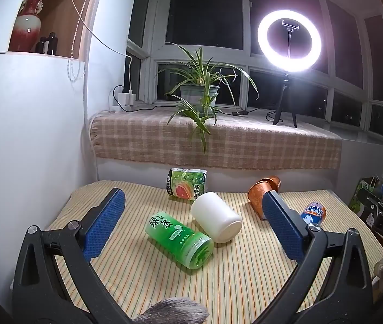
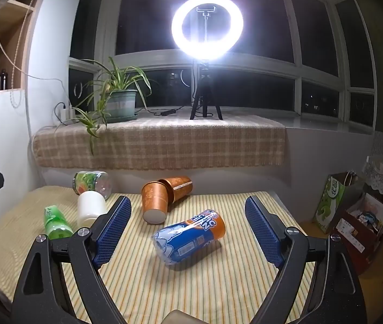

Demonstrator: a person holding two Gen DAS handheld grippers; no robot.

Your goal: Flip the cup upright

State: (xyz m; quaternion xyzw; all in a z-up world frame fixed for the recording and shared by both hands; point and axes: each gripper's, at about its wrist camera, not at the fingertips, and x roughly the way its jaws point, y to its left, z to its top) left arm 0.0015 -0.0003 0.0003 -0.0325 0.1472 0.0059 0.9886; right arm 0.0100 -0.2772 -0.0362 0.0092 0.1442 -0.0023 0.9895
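Several cups lie on their sides on the striped tablecloth (image 1: 245, 283). A white cup (image 1: 215, 220) and a green cup (image 1: 180, 240) lie between the fingers of my open left gripper (image 1: 194, 210), a little ahead of it. A blue and orange cup (image 2: 188, 239) lies between the fingers of my open right gripper (image 2: 188, 216). Two copper cups (image 2: 161, 197) lie just beyond it, one across the other; they also show in the left wrist view (image 1: 261, 193). Both grippers are empty.
A green pouch with a grapefruit picture (image 1: 187, 186) lies at the table's far edge. Behind are a checked ledge (image 1: 218, 143), a potted plant (image 1: 199, 94) and a ring light (image 1: 288, 40). A wall (image 1: 29, 135) is at left; bags and boxes (image 2: 353, 216) stand at right.
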